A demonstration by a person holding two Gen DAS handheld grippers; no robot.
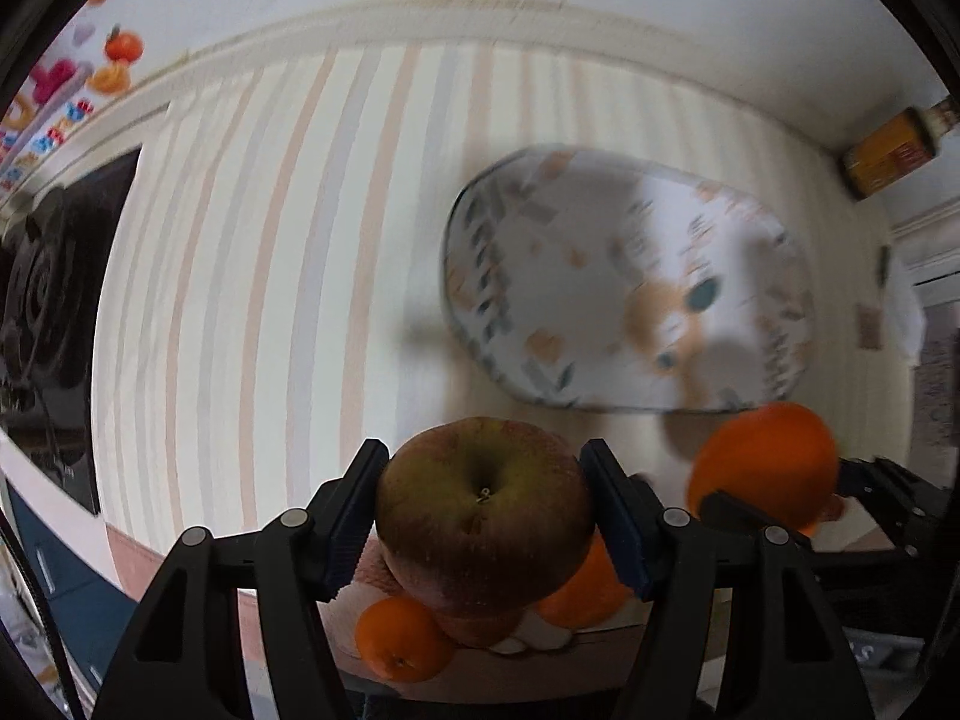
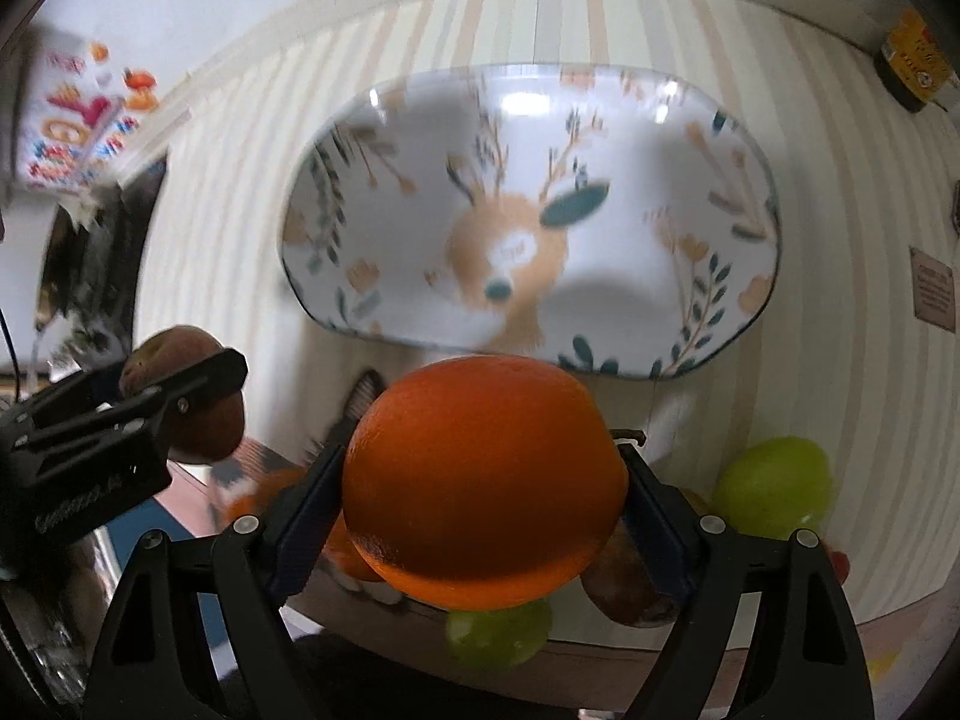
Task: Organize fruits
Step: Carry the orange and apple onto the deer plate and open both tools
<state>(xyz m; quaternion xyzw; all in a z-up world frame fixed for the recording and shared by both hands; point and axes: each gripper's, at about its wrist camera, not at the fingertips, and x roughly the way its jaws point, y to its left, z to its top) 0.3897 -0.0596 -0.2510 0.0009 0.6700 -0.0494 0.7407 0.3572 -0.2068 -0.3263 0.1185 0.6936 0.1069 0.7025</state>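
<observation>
1. Left wrist view. My left gripper has its jaws closed on a red-green apple, stem end facing the lens and one pad on each flank. The grip looks square and centred.
2. Same view. The deer-print tray lies on the striped bench at about 1 o'clock from the apple, well apart and bare. Two small oranges sit below the apple at 6 o'clock, near the bench edge. My right gripper shows at 3 o'clock with its load.
3. Right wrist view. My right gripper has its jaws closed on a large orange, which fills the gap between the pads. The tray lies at 12 o'clock, just past the fruit.
4. Same view. A green apple rests at 3 o'clock, a second green fruit at 6 o'clock, and a brownish fruit at 5 o'clock. The left gripper and its apple appear at 9 o'clock.
5. Assessment. I judge the step in hand to be carrying both fruits to the tray. To do it well, keep the two loads apart, lower each until it touches the tray floor before parting the jaws, and set them at separate ends. Round fruit may roll if released high.
</observation>
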